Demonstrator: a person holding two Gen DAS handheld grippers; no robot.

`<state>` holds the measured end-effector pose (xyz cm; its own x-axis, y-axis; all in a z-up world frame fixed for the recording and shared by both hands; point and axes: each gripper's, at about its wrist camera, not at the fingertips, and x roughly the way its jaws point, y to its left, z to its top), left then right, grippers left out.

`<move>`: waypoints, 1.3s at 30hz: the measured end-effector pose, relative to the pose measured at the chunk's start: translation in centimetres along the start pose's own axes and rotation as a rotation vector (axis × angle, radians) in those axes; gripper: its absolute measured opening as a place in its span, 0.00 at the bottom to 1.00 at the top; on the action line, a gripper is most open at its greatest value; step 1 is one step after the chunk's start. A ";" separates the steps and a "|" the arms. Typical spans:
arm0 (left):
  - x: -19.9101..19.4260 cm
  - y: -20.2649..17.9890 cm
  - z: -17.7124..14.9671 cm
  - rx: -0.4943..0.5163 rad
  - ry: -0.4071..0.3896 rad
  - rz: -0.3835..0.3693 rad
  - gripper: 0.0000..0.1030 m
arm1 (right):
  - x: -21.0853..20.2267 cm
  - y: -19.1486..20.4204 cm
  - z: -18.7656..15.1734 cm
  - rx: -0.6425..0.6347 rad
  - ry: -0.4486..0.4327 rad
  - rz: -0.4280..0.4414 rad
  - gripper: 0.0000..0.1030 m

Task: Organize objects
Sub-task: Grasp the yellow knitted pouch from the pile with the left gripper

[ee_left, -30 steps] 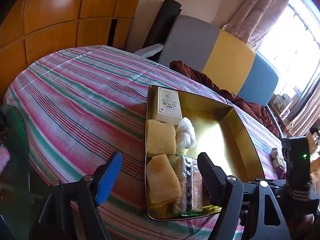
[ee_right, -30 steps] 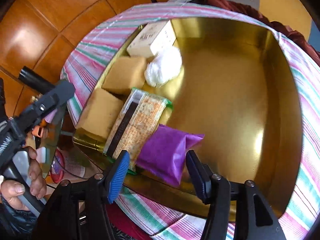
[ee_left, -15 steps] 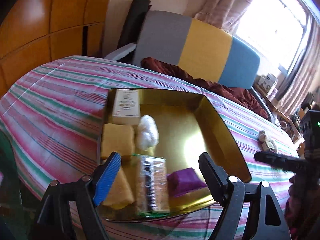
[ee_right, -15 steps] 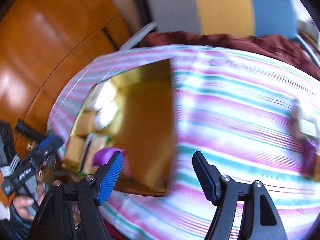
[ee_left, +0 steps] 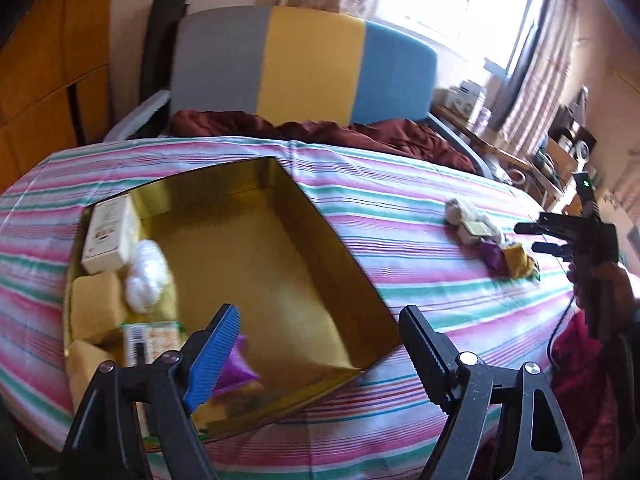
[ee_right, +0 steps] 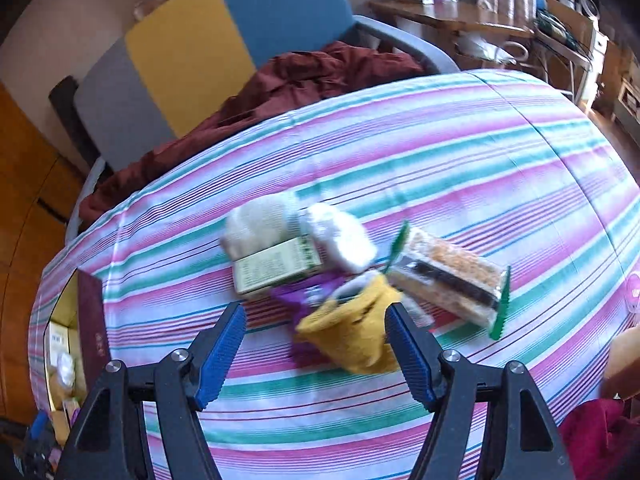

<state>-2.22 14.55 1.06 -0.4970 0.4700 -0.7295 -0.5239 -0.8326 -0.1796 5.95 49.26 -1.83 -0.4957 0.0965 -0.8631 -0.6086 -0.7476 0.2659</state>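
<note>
Left gripper (ee_left: 320,344) sat low centre in its wrist view, jaws wide apart with nothing gripped: one ribbed blue pad (ee_left: 214,354), one black serrated finger, matte black plastic arms with silver bolts. Between and behind the fingers lay the gold tray (ee_left: 256,264), a shallow rectangular box with glossy metallic walls, mostly bare floor. Packed along the tray's left side: a cream cardboard box (ee_left: 106,234) at upper left, a crinkly white wrapped lump (ee_left: 146,274) just beside it, two sugary yellow cake blocks (ee_left: 94,308), a clear-wrapped printed bar (ee_left: 150,342) and a shiny purple pouch (ee_left: 236,368) partly hidden by the blue pad. Tray rested on a striped tablecloth (ee_left: 400,248), pink, teal and white woven cloth. At the right edge of that frame, the other gripper was seen from the side near a small pile of loose snacks. Right gripper (ee_right: 316,340) sat low centre in its own view, jaws spread and clamping nothing, both pads ribbed blue. Between them, not touched by the pads, a crumpled yellow wrapper (ee_right: 352,336). Just above it, blurred: a purple wrapper (ee_right: 296,294), a flat green-printed box (ee_right: 276,266), two pale fuzzy wrapped lumps (ee_right: 260,224), and to the right a clear-wrapped grain bar (ee_right: 448,282) with a dark stripe and green crimped ends. Behind the table, a padded chair (ee_right: 224,36) in grey, yellow and blue panels with rumpled maroon fabric (ee_right: 304,76) on the seat.
</note>
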 end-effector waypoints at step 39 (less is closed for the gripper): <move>13.0 -23.2 4.0 0.492 0.118 -0.274 0.72 | -0.5 -9.5 0.7 0.379 -0.044 0.382 0.73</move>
<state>0.73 41.17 -1.61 -0.2323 0.5898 -0.7734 -0.8970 -0.4374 -0.0641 11.61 56.78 -3.60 -0.7458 -0.1022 -0.6583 -0.5571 -0.4462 0.7004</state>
